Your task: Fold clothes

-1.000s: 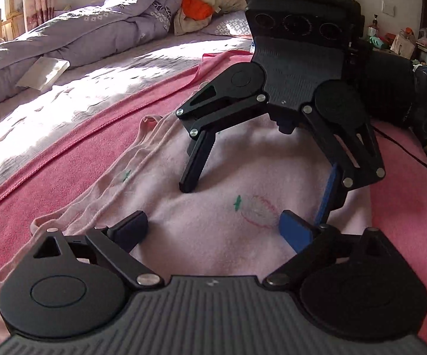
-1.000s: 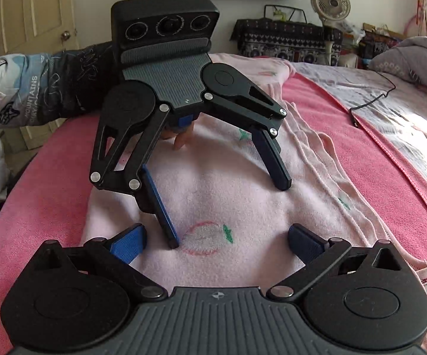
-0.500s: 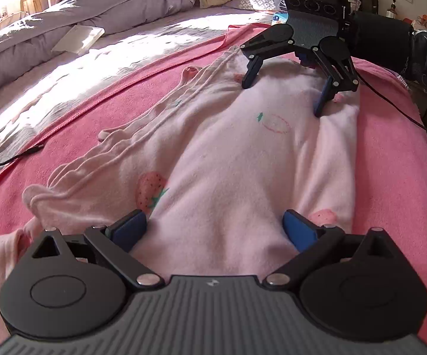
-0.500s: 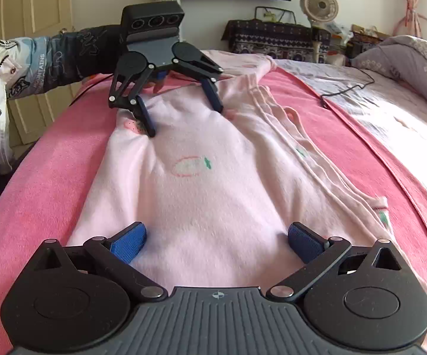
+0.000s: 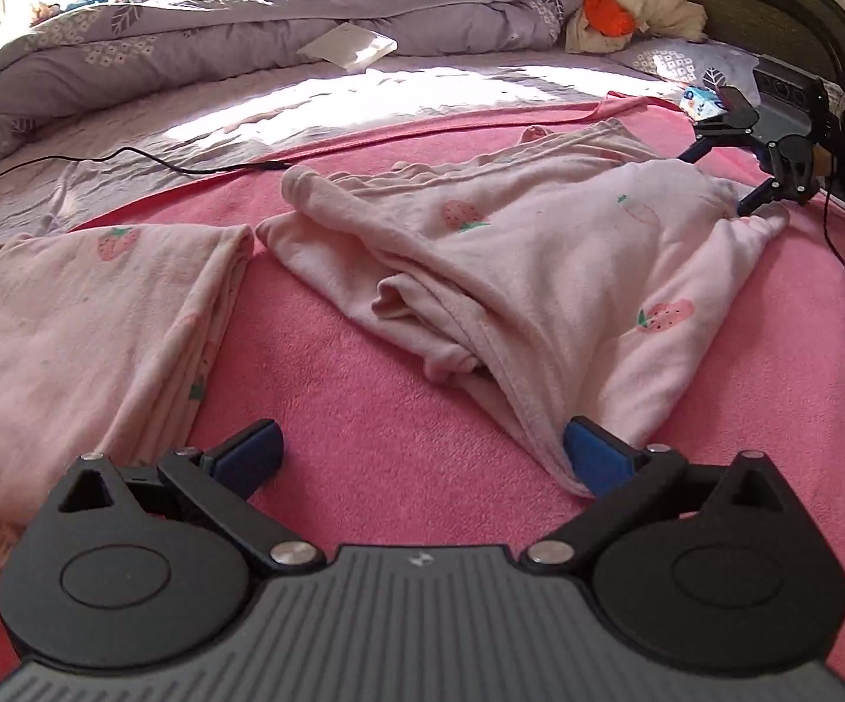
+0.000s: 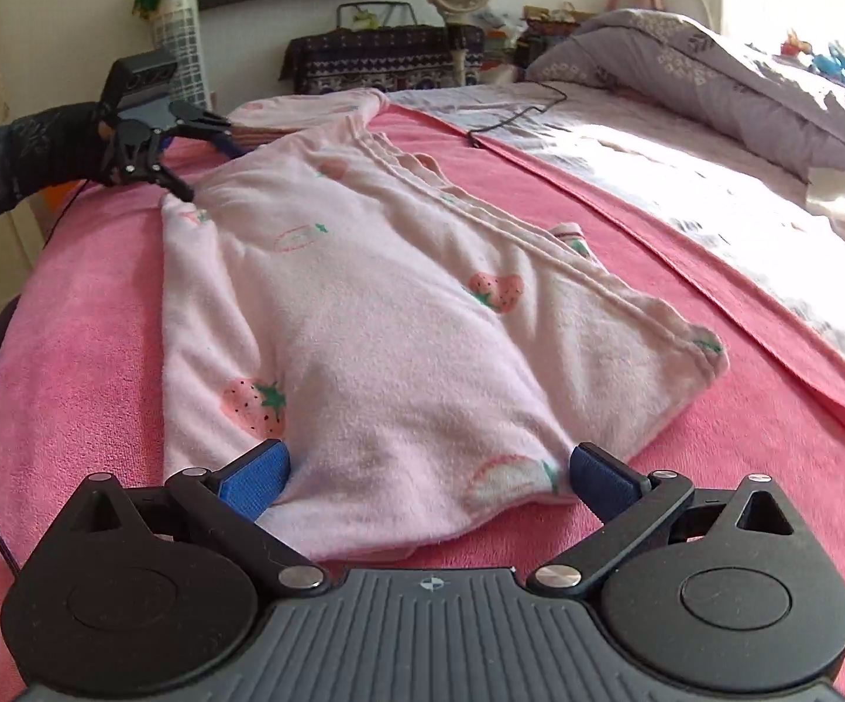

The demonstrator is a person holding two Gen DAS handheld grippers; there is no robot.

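Note:
A pale pink garment with strawberry prints lies lengthwise on the pink blanket. My right gripper is open at its near end, and the hem lies between the blue pads. At the far end my left gripper hangs open beside the cloth, held from a dark sleeve. In the left wrist view the left gripper is open over bare blanket, its right pad against a bunched edge of the garment. The right gripper is small and open far off.
A second folded pink garment lies to the left of the left gripper. A black cable, a white booklet and a purple duvet lie beyond the blanket. Pillows and orange cloth sit by the headboard.
Both grippers were close together over the middle of the garment. They have drawn apart to its opposite ends, both still open. The cloth near the left gripper is now bunched.

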